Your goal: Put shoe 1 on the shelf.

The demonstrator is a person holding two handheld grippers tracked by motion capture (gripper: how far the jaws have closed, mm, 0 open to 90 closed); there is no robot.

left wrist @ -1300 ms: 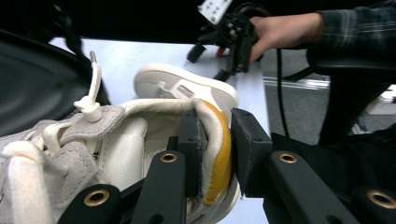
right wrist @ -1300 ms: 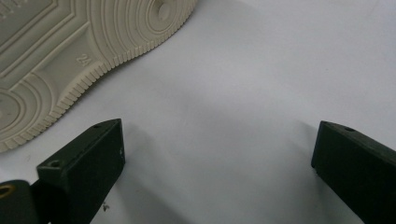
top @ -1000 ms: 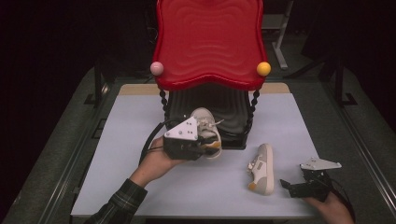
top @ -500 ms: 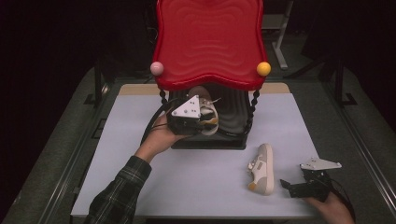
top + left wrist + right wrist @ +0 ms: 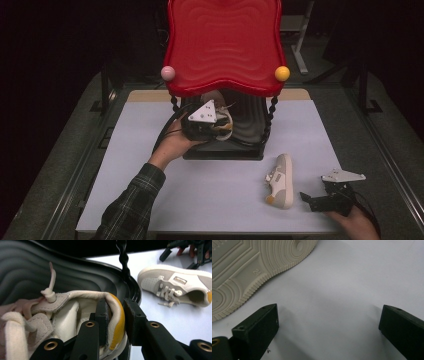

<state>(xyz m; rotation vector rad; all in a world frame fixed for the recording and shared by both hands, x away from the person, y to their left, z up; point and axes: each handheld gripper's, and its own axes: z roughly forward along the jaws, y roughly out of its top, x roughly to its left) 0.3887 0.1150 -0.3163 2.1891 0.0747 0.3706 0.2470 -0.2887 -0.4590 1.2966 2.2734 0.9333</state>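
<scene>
Gripping the heel of one sneaker (image 5: 75, 315) on the black shelf (image 5: 30, 272), the left gripper (image 5: 202, 122) is clamped; the right gripper (image 5: 320, 201) rests with jaws wide apart beside the second sneaker (image 5: 280, 181), whose toe points away along the worktop (image 5: 215, 185).

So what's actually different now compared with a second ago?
The left hand-held gripper, gripping a sneaker by its heel, has carried it forward off the open table and in under the red shelf, over the black bottom tray. The other sneaker on its side and the open right hand-held gripper have stayed put.
</scene>
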